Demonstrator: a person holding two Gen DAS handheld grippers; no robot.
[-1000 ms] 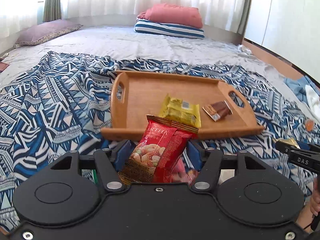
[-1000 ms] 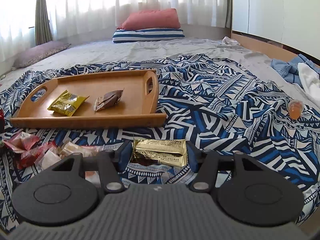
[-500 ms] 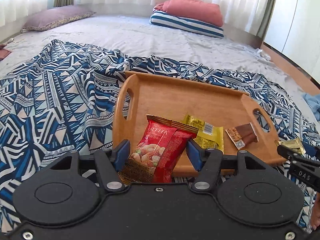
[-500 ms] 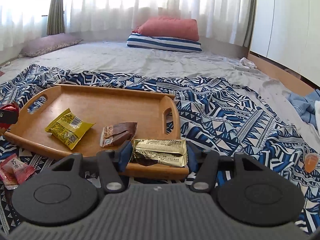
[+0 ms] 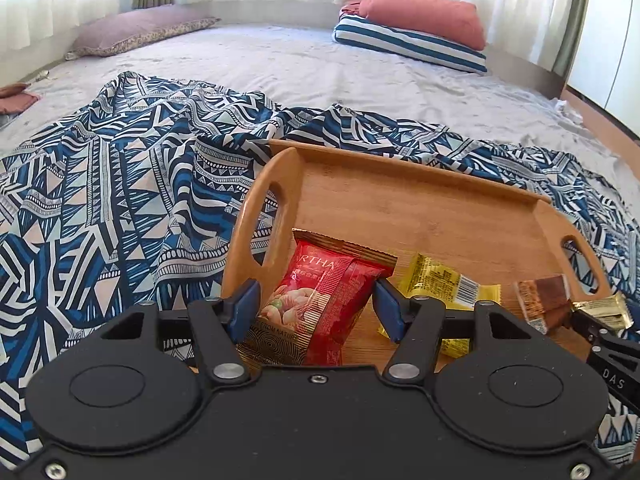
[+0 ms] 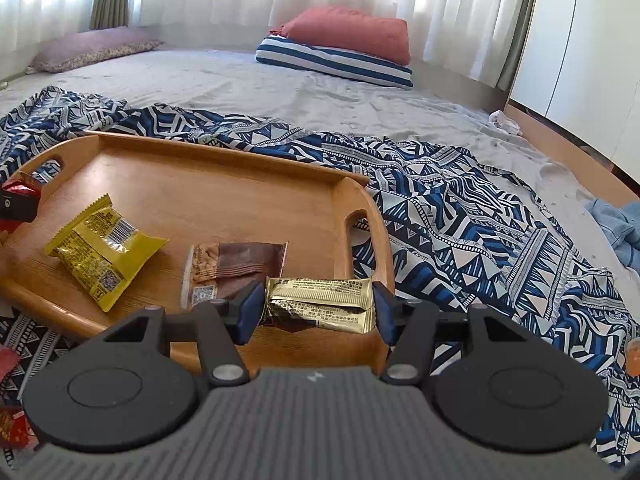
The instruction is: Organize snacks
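Note:
My left gripper (image 5: 316, 304) is shut on a red nut packet (image 5: 320, 300) and holds it over the left end of the wooden tray (image 5: 420, 208). My right gripper (image 6: 318, 306) is shut on a gold snack bar (image 6: 322, 302) over the tray's right end (image 6: 352, 188). A yellow packet (image 6: 100, 248) and a brown bar (image 6: 236, 266) lie on the tray. In the left wrist view the yellow packet (image 5: 444, 280), the brown bar (image 5: 542, 298) and the gold bar (image 5: 604, 310) show at the right.
The tray sits on a blue patterned blanket (image 6: 460, 216) on a grey bed. Loose red wrappers (image 6: 10, 428) lie at the lower left of the right wrist view. Pillows (image 6: 340, 44) lie at the far end; blue cloth (image 6: 616, 224) lies at the right.
Both grippers have moved forward from the blanket to over the tray, each carrying its packet. The tray looms larger in both views.

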